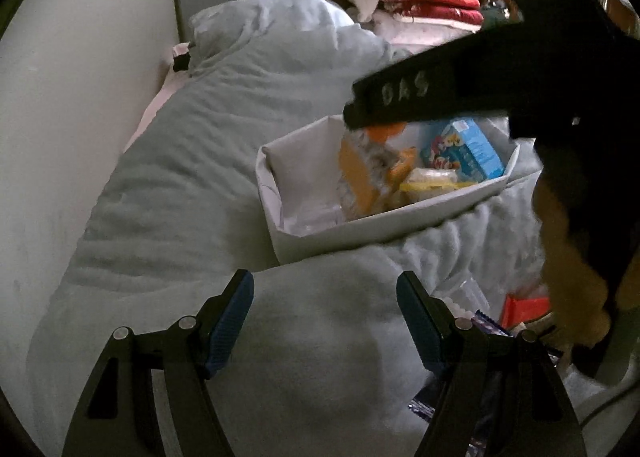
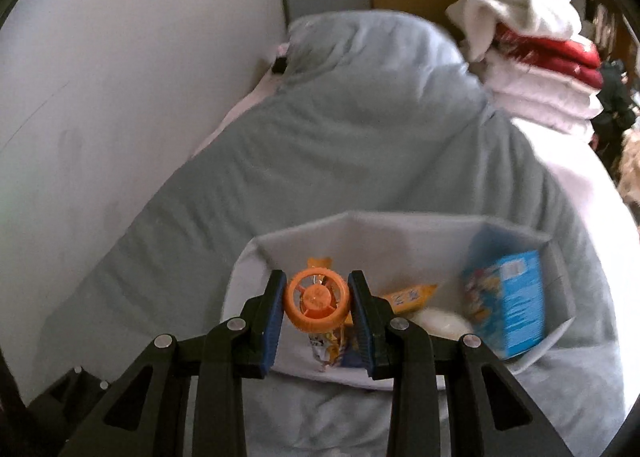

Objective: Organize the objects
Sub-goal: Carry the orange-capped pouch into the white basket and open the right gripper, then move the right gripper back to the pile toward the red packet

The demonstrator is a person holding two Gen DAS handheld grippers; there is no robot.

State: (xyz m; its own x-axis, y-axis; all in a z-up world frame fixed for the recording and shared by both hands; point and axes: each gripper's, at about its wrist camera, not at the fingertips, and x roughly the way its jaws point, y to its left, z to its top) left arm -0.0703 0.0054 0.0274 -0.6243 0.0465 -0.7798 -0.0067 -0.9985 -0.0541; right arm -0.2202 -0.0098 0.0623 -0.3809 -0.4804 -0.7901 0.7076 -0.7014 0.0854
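Grey blanket (image 2: 360, 145), right gripper (image 2: 318, 311) clamping upright pouch (image 2: 320, 301)

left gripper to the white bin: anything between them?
Nothing: left wrist view shows only bare grey-blue blanket between the open left gripper and white bin.

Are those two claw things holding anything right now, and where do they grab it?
The right gripper holds a snack pouch by its orange cap, pinched from both sides above the bin. The left gripper is open and empty.
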